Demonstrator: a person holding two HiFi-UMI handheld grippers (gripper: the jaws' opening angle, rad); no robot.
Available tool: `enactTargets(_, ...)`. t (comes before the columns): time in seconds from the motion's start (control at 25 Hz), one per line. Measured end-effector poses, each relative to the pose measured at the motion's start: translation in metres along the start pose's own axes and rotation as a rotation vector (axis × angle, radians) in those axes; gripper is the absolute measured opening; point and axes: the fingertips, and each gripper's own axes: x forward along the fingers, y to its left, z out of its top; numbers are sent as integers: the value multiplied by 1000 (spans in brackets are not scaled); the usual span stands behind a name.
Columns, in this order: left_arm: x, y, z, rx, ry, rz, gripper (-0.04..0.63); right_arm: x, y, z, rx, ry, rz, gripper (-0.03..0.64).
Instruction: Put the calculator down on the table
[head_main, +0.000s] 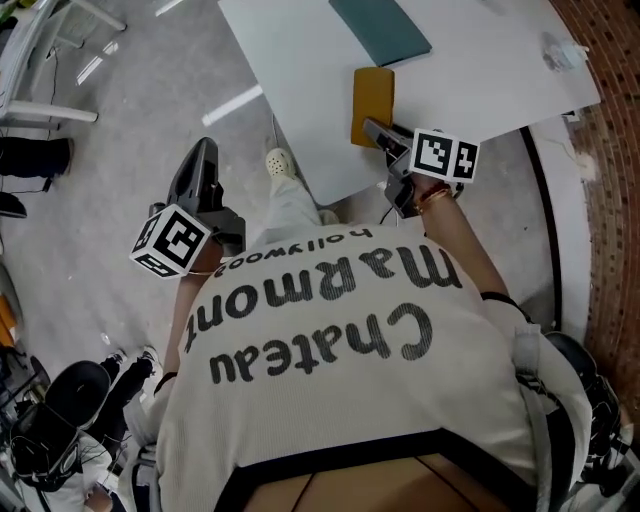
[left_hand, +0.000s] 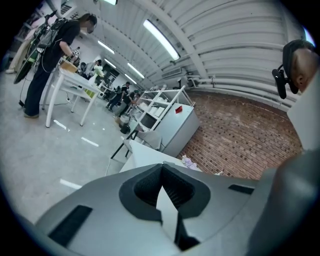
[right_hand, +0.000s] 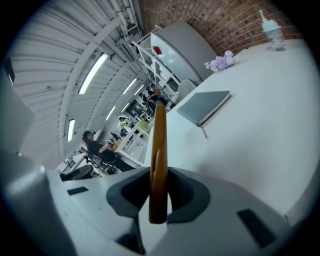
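Right gripper view: the right gripper (right_hand: 159, 194) is clamped on the mustard calculator (right_hand: 159, 150), seen edge-on with its face hidden, perhaps just above the white table (right_hand: 250, 155); the left gripper (left_hand: 161, 169) has its jaws together, empty

The white table (head_main: 300, 95) bears a teal notebook (head_main: 380, 27) and a cup (right_hand: 272, 31).

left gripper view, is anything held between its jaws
No, the left gripper has its jaws meeting at the tips with nothing gripped, and only the white table shows beyond them.
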Motion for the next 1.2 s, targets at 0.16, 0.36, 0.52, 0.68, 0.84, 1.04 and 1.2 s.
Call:
enactTargets(0.16, 4, -6, -10, 13, -3, 20, 3, 1, -17, -7, 15, 47, 6, 89)
enactTargets(0.36, 6, -4, -2, 4, -17, 24, 3, 14, -17, -7, 9, 107, -10, 89)
enactTargets(0.52, 6, 1, -2, -3, -30, 37, 3, 22, -20, -12, 4, 146, -22, 89)
enactTargets(0.68, 8, 2, -5, -17, -37, 53, 3, 27, -21, -14, -2, 182, -13, 89)
enactTargets(0.84, 11, 7, -6, -32, -32, 61, 3, 38, -17, -13, -11, 212, -3, 91)
enactTargets(1.04, 14, 6, -13, -40, -30, 71, 3, 42, -17, -14, -10, 232, 18, 91)
enactTargets(1.2, 14, 5, -16, -42, -36, 80, 3, 44, -16, -14, -15, 244, 34, 92)
